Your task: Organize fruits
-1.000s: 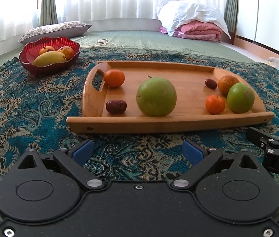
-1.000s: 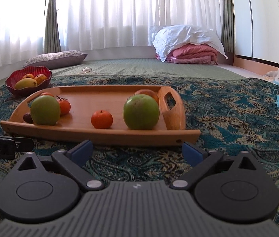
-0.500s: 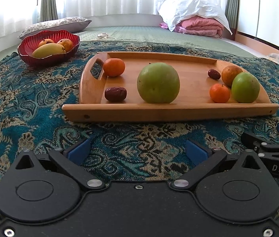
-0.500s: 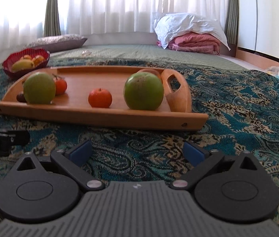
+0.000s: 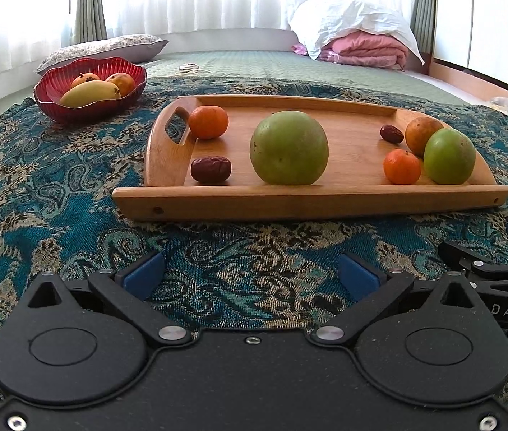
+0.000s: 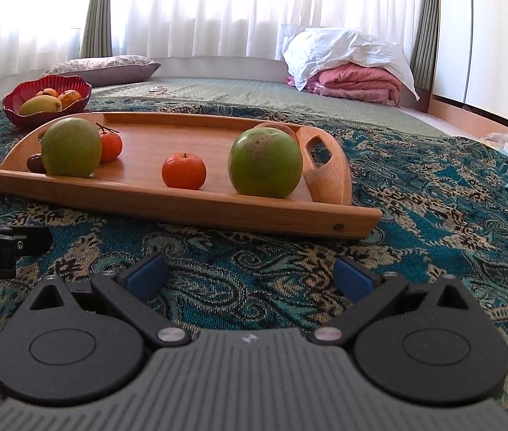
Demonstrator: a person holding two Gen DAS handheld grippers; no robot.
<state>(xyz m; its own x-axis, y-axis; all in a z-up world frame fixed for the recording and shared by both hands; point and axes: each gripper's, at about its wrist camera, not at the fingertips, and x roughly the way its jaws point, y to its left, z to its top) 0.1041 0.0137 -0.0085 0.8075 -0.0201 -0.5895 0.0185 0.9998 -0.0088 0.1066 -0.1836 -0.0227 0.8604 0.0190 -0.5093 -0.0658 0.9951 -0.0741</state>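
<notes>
Having closed in on the rectangular wooden tray (image 5: 311,204) since earlier, left gripper (image 5: 250,274) and right gripper (image 6: 250,274) hover with jaws open and empty over bare paisley teal cloth (image 5: 56,194), short of the tray's near rim, behind which smooth round green fruits (image 5: 289,148) and small oranges (image 6: 184,171) sit.

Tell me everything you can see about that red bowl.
The red bowl is glossy, ribbed and wavy-rimmed, and looks like glass or plastic. It stands upright on the patterned cloth, off the tray's far left corner and apart from it, with a pillow behind. Inside lie a yellow mango and two orange fruits behind it. Neither gripper is near it.
</notes>
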